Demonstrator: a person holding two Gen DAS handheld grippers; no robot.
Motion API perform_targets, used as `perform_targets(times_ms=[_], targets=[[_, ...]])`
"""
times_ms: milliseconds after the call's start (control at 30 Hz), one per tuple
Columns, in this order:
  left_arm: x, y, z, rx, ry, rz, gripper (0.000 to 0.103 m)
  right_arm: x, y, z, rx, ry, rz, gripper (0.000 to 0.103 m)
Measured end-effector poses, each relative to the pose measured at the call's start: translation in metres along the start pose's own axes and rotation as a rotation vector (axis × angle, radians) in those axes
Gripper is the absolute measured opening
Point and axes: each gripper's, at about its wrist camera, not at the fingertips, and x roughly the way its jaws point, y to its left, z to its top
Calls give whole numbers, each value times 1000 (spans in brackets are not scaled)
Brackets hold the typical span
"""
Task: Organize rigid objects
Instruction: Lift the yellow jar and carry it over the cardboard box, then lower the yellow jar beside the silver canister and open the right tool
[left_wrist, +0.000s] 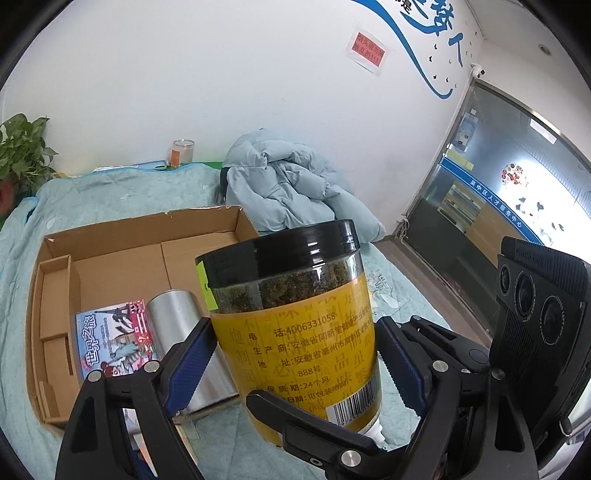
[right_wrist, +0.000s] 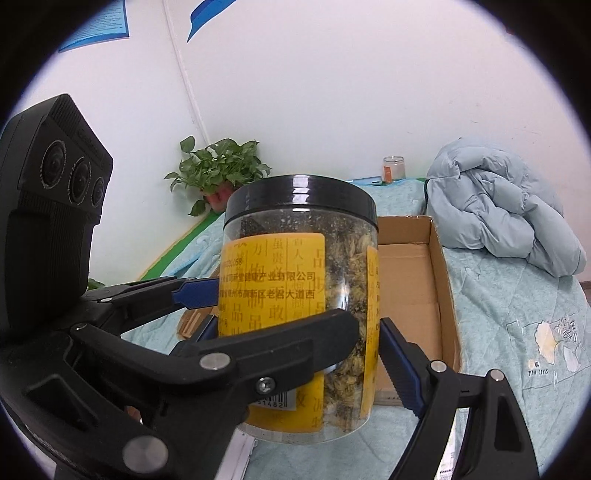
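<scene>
A clear jar of dried flowers with a black lid and yellow label (left_wrist: 295, 325) is held upright above the bed, in front of an open cardboard box (left_wrist: 122, 266). My left gripper (left_wrist: 295, 354) is shut on the jar's sides. My right gripper (right_wrist: 295, 332) is shut on the same jar (right_wrist: 299, 295) from the other side. In the box lie a silver cylinder (left_wrist: 181, 332) and a colourful booklet (left_wrist: 114, 336). The box also shows behind the jar in the right wrist view (right_wrist: 413, 280).
A light blue padded jacket (left_wrist: 291, 188) is heaped on the bed beyond the box. A small glass jar (left_wrist: 182, 153) stands by the wall. A potted plant (right_wrist: 218, 170) sits at the bed's far corner. A glass door (left_wrist: 498, 184) is at the right.
</scene>
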Motion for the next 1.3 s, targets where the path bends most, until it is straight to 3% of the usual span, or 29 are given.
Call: perform_targets(times_ms=[400, 833, 1100, 1167, 1300], targets=[[81, 38, 5, -83, 97, -21, 86, 59, -33, 1, 36, 103, -10, 84], [174, 66, -26, -202, 299, -52, 86, 110, -74, -33, 153, 273, -17, 84], [183, 66, -25, -213, 287, -13, 87, 115, -82, -34, 198, 308, -12, 84], [176, 70, -19, -222, 255, 25, 87, 122, -88, -38, 241, 330, -13, 84], [165, 82, -14, -234, 233, 95, 89, 127, -78, -37, 175, 345, -60, 84]])
